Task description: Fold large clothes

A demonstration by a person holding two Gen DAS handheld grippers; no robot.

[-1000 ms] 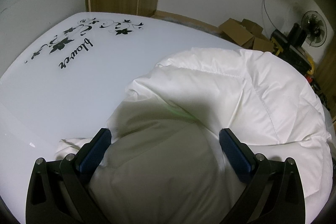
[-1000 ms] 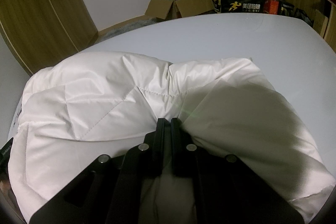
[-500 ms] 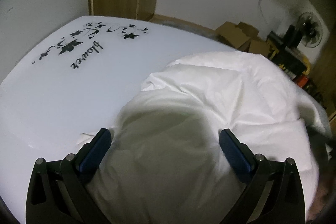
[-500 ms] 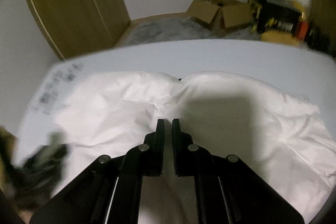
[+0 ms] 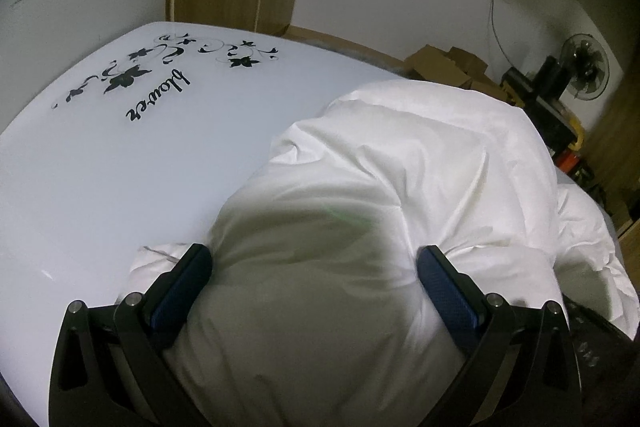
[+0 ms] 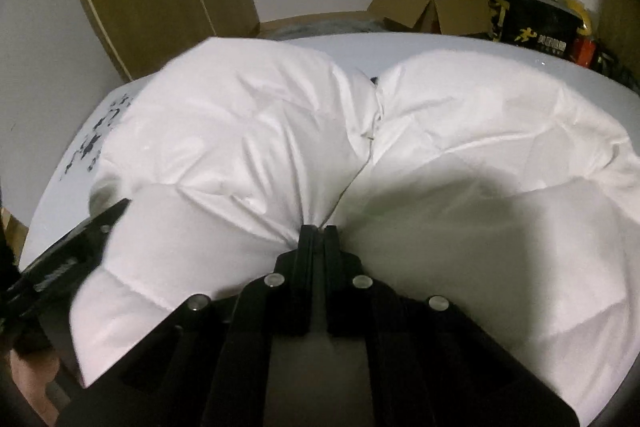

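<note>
Your left gripper (image 5: 314, 269) has its blue-padded fingers (image 5: 182, 285) spread wide, straddling a puffed bulge of the white quilted down garment (image 5: 404, 187) without pinching it. Your right gripper (image 6: 319, 235) has its black fingers pressed together on a gathered tuck of the same garment, fabric bunching out from the tips. The garment lies heaped on the glossy white table (image 5: 120, 163), away from the corner bearing the black floral print (image 5: 132, 75). Brown cardboard boxes (image 6: 432, 7) sit beyond the table's far edge.
</note>
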